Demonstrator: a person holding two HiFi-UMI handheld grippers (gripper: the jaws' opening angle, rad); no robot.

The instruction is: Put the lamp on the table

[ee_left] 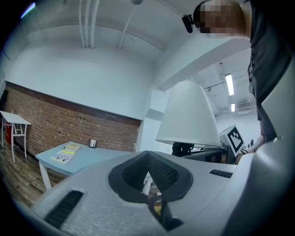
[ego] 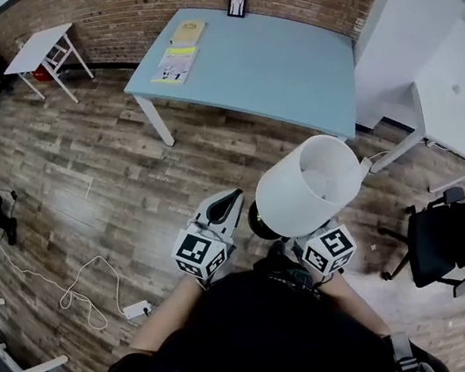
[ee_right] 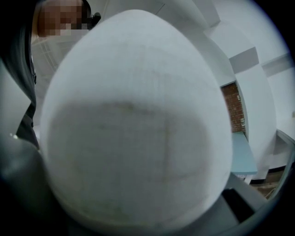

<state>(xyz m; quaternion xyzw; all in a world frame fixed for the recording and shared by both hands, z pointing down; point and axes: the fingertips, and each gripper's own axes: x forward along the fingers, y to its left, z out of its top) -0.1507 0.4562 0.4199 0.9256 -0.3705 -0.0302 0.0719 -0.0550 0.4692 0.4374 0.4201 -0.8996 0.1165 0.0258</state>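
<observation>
The lamp has a white shade (ego: 308,185) and a dark base (ego: 259,222), and it hangs in the air in front of me, tilted. My right gripper (ego: 314,242) sits under the shade and is shut on the lamp. The shade (ee_right: 133,124) fills the right gripper view and hides the jaws. In the left gripper view the shade (ee_left: 188,115) stands to the right, above the right gripper's marker cube (ee_left: 235,138). My left gripper (ego: 225,207) is beside the lamp's base, shut, with nothing between its pads (ee_left: 163,175). The light blue table (ego: 282,65) stands ahead by the brick wall.
On the table lie books (ego: 179,61) and a small picture frame (ego: 236,6). A small white table (ego: 44,49) is far left. A black office chair (ego: 459,234) and a white desk (ego: 456,114) are on the right. A cable with a power strip (ego: 134,311) lies on the floor.
</observation>
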